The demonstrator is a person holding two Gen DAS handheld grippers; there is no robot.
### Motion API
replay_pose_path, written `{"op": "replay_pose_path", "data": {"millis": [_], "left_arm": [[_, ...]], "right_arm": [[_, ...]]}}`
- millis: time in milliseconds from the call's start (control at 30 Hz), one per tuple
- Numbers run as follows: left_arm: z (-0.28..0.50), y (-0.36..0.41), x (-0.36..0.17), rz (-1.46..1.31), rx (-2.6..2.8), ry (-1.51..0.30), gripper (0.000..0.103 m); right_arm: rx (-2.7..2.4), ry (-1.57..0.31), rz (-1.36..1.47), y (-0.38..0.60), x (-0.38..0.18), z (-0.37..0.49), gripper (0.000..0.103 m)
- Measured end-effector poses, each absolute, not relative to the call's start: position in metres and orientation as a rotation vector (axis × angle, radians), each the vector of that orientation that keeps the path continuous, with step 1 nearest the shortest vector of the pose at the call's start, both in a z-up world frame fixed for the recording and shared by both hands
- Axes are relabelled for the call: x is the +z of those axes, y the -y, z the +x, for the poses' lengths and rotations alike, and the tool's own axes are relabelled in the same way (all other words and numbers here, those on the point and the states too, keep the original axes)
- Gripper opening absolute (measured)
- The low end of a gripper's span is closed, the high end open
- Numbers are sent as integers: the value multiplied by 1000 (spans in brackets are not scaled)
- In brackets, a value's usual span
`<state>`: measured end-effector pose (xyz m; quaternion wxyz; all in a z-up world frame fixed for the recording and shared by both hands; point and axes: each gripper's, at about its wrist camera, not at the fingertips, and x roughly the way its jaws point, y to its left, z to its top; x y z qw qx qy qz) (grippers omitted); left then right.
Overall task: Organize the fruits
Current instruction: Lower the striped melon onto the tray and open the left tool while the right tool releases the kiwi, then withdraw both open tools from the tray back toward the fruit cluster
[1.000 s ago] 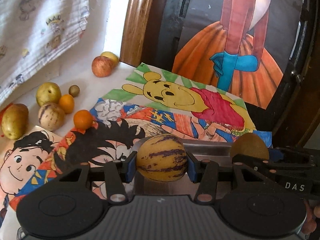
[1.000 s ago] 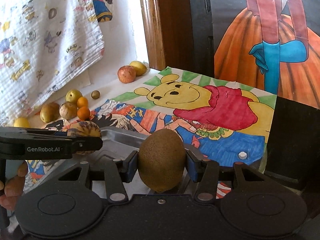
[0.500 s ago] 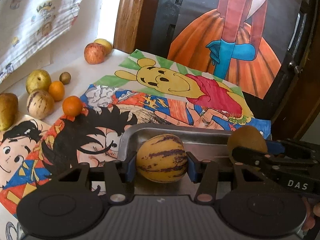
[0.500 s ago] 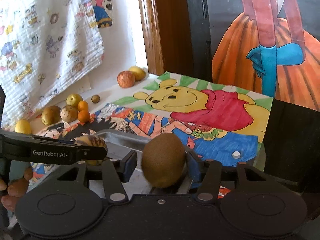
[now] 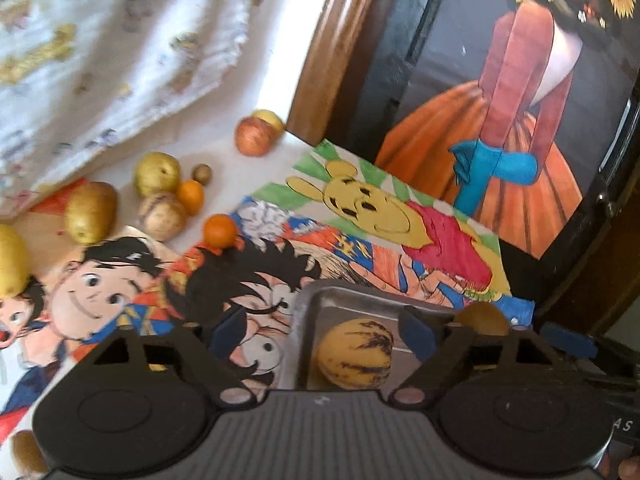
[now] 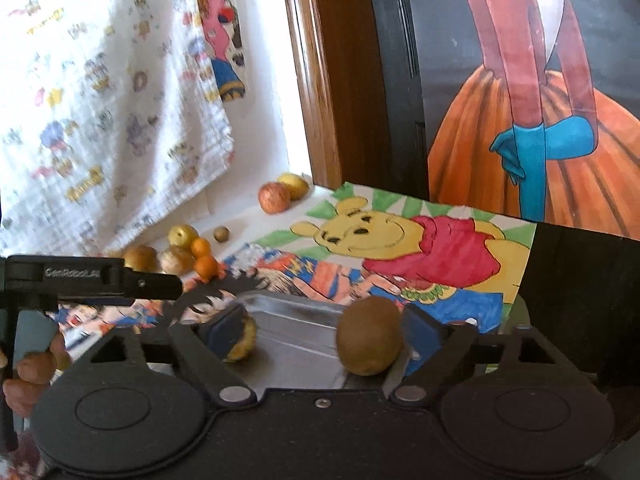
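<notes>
A yellow melon with purple stripes (image 5: 354, 354) lies in a metal tray (image 5: 340, 296) near the table's front. My left gripper (image 5: 320, 330) is open above it, jaws wide apart, touching nothing. A brown kiwi (image 6: 368, 336) sits in the same tray (image 6: 296, 332); it also shows in the left wrist view (image 5: 480, 318). My right gripper (image 6: 326, 330) is open, its right pad close beside the kiwi. The melon (image 6: 242, 340) is partly hidden behind my right gripper's left pad.
Loose fruit lies at the back left: a red apple (image 5: 252, 136), a yellow-green apple (image 5: 156, 168), two small oranges (image 5: 219, 231), a striped melon (image 5: 162, 216), a pear (image 5: 91, 212), a small kiwi (image 5: 202, 173). Cartoon drawings (image 5: 400, 216) cover the table. A printed cloth (image 6: 100, 100) hangs at left.
Both grippers have opened. The striped melon and the kiwi have left the jaws and now rest in the tray. Both grippers have lifted and tilted back.
</notes>
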<state>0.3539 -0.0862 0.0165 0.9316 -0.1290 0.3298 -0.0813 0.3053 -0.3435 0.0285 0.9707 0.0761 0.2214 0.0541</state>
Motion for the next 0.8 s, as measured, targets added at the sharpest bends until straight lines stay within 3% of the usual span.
{"op": "replay_pose_path", "data": {"millis": [100, 367, 800], "left_arm": [[335, 75, 26, -289, -157, -646, 102], [287, 49, 36, -363, -123, -638, 103], [194, 39, 27, -218, -55, -538, 103]], "right_arm": [[105, -416, 169, 336, 38, 289, 100], [77, -366, 160, 306, 52, 242, 102], [1, -332, 90, 249, 37, 177, 102]]}}
